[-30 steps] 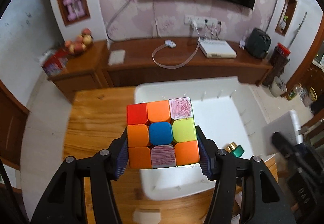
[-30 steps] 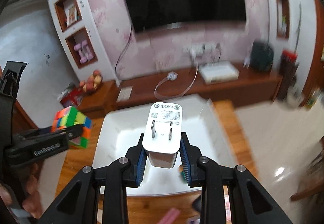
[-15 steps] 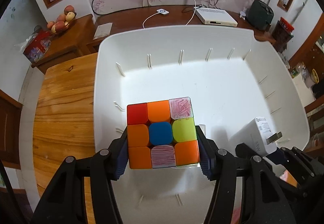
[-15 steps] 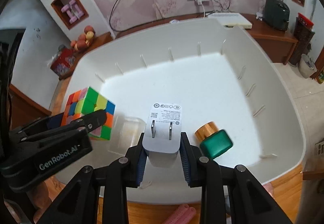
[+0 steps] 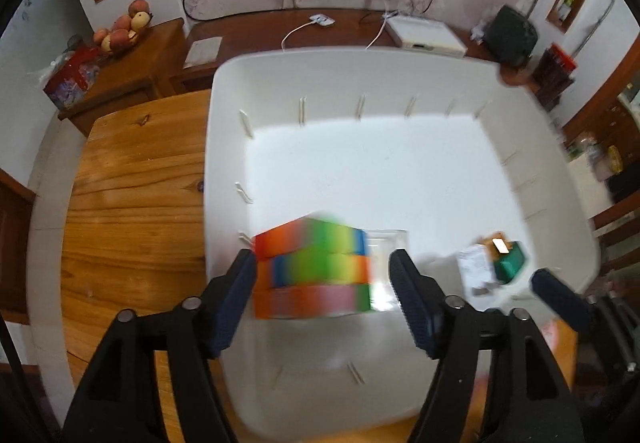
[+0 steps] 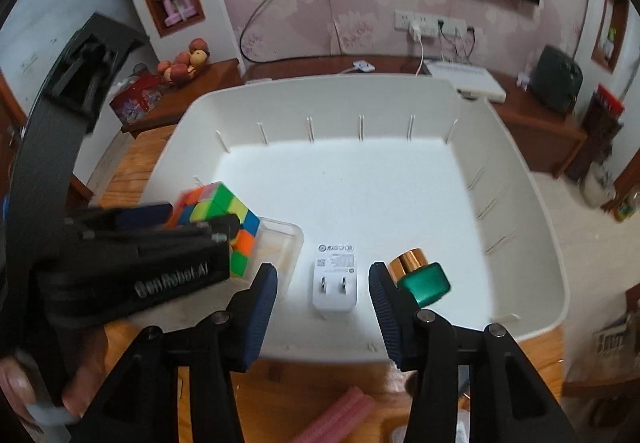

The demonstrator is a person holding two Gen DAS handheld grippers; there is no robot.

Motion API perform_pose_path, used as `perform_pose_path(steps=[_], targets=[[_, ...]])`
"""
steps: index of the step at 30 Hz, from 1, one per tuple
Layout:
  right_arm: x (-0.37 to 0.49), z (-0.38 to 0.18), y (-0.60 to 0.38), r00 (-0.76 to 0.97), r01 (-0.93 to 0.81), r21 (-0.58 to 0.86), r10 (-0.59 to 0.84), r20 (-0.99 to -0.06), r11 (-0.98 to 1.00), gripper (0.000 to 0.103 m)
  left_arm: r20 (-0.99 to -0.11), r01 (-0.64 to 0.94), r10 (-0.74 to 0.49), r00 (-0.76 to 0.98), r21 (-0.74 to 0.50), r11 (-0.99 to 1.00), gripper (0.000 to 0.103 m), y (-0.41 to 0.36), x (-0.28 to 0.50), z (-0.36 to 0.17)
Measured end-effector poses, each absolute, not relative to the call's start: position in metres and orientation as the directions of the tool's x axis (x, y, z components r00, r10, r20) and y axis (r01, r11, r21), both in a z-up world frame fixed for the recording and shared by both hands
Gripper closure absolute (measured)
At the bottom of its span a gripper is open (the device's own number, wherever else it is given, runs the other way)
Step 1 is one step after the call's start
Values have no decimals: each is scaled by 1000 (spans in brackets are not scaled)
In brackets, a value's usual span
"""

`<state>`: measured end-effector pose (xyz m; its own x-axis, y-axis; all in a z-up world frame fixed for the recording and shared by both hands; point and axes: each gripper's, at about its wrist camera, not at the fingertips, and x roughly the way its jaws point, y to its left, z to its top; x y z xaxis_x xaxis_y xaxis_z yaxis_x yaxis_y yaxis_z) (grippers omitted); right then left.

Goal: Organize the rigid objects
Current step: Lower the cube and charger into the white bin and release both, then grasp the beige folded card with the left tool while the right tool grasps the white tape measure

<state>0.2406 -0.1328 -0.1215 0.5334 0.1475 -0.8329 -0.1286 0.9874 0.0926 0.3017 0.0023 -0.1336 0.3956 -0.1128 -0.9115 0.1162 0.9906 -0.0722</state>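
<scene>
White bin [image 6: 520,179] holding cube [image 6: 224,211], charger [image 6: 334,283], green bottle [image 6: 420,277], clear box [image 6: 280,247], both tools just released, jaws apart

Both grippers point steeply downward. The left gripper [image 5: 322,283] fills the lower centre of its frame, its jaws just opening, pads apart. The right gripper [image 6: 322,293], lower centre, has just spread its jaws too, gripping nothing

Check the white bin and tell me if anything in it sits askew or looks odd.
The puzzle cube sits tilted, partly on a clear plastic box in the white bin, not flat. The white charger lies flat, prongs up, beside a green bottle on its side.
</scene>
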Motion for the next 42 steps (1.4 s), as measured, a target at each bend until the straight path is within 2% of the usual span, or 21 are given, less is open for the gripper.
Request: perform_pose_path(steps=[2,11,13,16,18,22,27,30,35,42], targets=[[230,-114,-132,545,-140,87,150,-825,986,54,-898,112,-124,423,-84,990,15,7,293,-118],[162,-73,-139,594,-151,138,202,-778,979,53,-850,128,-136,510,-81,988,15,30,227,-50],[145,-64,-140,610,-153,154,216,-762,976,45,-841,138,-119,528,-53,989,15,35,209,-36],[121,-46,-138,638,-158,164,228,-735,974,44,-824,160,-117,554,-33,987,14,43,182,-16],[106,-36,-137,657,-159,160,226,-720,974,44,-808,171,-119,577,-23,985,4,48,165,-6],[76,-19,-130,691,-184,143,231,-685,973,32,-771,179,-92,630,29,984,1,59,134,6],[47,-8,-122,721,-213,106,230,-654,971,31,-764,188,-75,640,62,980,1,66,110,-4],[34,-11,-119,727,-234,95,239,-644,968,23,-775,199,-77,627,63,978,1,70,100,-22],[30,-40,-109,712,-280,19,221,-666,960,22,-805,175,-57,590,58,983,1,72,97,-58],[38,-88,-116,659,-299,40,237,-713,953,22,-833,155,-54,550,38,987,1,67,95,-97]])
